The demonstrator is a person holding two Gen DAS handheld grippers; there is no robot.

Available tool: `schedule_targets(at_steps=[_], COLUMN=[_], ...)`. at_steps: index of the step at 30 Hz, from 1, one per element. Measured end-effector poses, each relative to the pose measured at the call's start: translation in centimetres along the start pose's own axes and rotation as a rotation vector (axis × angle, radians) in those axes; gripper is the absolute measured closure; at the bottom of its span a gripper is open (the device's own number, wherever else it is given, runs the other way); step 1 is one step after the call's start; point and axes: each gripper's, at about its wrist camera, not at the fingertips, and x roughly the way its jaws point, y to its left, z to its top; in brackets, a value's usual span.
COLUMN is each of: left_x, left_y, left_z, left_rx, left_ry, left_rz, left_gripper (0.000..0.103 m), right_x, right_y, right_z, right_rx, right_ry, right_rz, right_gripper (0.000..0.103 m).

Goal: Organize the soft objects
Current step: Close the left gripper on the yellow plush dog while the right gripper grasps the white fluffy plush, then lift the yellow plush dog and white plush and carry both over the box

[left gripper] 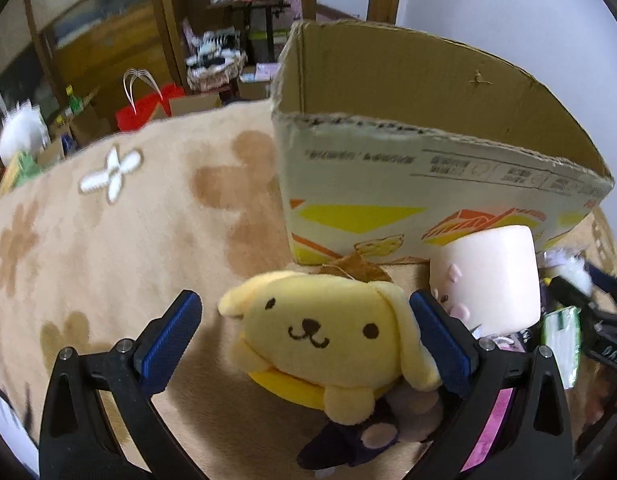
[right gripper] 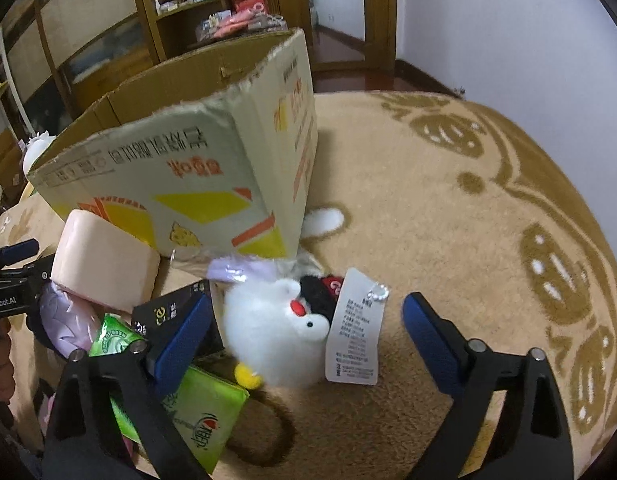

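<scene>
Beside the cardboard box (right gripper: 196, 184), both grippers' fingers (left gripper: 170, 340) (right gripper: 180, 340) gape; black device (right gripper: 8, 292) reads "nRobot.AI".

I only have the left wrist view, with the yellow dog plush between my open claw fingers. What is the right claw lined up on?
Observer: The right claw is open around a white fluffy penguin plush lying on the beige rug.
Operator: Anything attached to it?
Observer: A white printed paper tag on a bead chain lies against its right side.
Operator: What is beside the left finger there?
Observer: A green packet and a black box lie beside and under that finger.
</scene>
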Motion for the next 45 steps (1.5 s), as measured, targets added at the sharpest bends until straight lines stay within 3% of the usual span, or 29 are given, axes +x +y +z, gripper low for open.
schedule_targets(at_steps=[5,11,21,32,38,45], left_x=[0.8,0.5,-1.4,-5.5,-7.8,-9.2], left_y=[0.9,0.7,0.0,-1.0,-1.6,-1.6], left_z=[-0.2,-0.5,-0.8,-1.3,-1.4,-2.1], left_rx=[-0.061,-0.054,-0.028,0.030,0.039,0.031], left_ry=[0.051,0.036,-0.026,-0.160,-0.219,-0.242], left_rz=[-0.082,-0.081,-0.026,0.056,0.083,0.098], left_gripper=[0.014,0.022,0.023,0.023,0.023,0.023], right_x=[0.1,0.0,-0.5,-3.7,-6.3,-6.5], right_y=[0.1,0.3,0.3,0.5,1.0,1.4], right_z=[-0.1,-0.4,-0.4,-0.5,-0.2,-0.6], right_rx=[0.001,0.009,0.007,0.033,0.027,0.006], right_ry=[0.009,0.042,0.034,-0.025,-0.087,-0.080], right_rz=[0.022,-0.001,-0.013,-0.021,-0.007,0.017], right_gripper=[0.021,0.038,0.064,0.069,0.096,0.101])
